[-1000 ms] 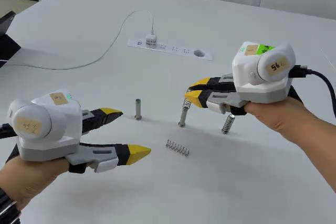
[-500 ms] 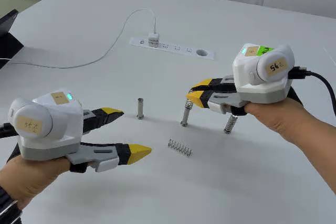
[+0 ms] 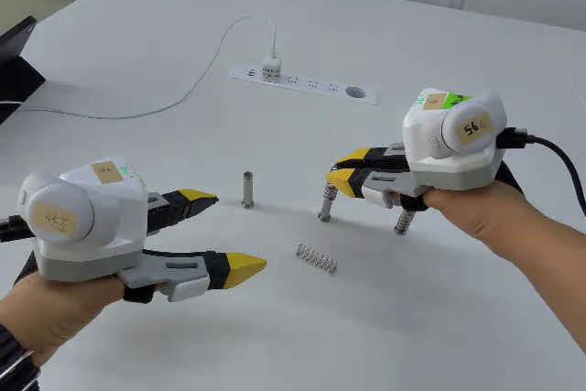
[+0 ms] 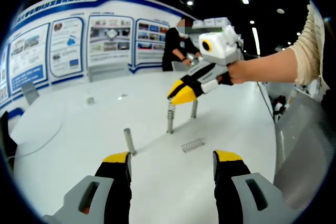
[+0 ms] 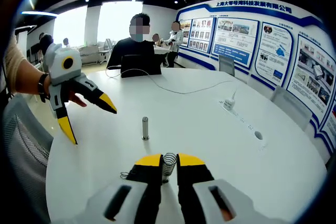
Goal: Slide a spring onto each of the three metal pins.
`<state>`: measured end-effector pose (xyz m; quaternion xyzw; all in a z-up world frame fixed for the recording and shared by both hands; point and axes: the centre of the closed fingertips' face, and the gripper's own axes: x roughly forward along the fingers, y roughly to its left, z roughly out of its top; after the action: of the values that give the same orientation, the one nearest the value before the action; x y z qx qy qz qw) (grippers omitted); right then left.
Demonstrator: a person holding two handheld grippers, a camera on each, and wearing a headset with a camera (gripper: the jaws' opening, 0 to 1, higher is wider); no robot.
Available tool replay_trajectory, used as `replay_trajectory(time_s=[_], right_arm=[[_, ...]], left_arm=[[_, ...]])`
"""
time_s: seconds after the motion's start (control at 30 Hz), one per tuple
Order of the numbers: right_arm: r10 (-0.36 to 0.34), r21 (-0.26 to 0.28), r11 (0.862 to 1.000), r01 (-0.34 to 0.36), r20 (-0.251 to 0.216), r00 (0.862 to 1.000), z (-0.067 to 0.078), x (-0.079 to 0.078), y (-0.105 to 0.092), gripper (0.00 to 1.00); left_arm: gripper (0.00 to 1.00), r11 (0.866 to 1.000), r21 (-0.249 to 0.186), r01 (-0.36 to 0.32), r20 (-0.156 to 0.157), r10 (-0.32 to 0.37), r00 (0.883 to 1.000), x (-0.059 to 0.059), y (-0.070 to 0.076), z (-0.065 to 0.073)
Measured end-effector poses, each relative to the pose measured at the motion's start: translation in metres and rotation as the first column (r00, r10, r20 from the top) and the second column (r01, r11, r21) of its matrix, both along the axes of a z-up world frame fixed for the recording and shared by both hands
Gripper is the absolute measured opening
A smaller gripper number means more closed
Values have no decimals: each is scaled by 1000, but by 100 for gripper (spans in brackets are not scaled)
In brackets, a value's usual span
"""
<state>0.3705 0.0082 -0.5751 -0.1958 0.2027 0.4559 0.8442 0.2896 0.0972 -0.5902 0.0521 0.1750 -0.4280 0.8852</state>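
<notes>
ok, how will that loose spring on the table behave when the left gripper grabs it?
Probably rolls: the loose spring lies on its side on the smooth table, so a nudge could send it off. Likely squashy and light: thin open coils, so a hard pinch may buckle it. The left gripper is open, with room to straddle it.
</notes>
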Motion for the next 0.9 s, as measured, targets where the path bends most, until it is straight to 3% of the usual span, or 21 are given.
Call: replay_trajectory(time_s=[0.9], right_arm=[[-24,-31,999,23,-65,998,-36,4,0,12]], left_arm=[[63,1000,4,-3,-8,3,1000,0,1,-3]])
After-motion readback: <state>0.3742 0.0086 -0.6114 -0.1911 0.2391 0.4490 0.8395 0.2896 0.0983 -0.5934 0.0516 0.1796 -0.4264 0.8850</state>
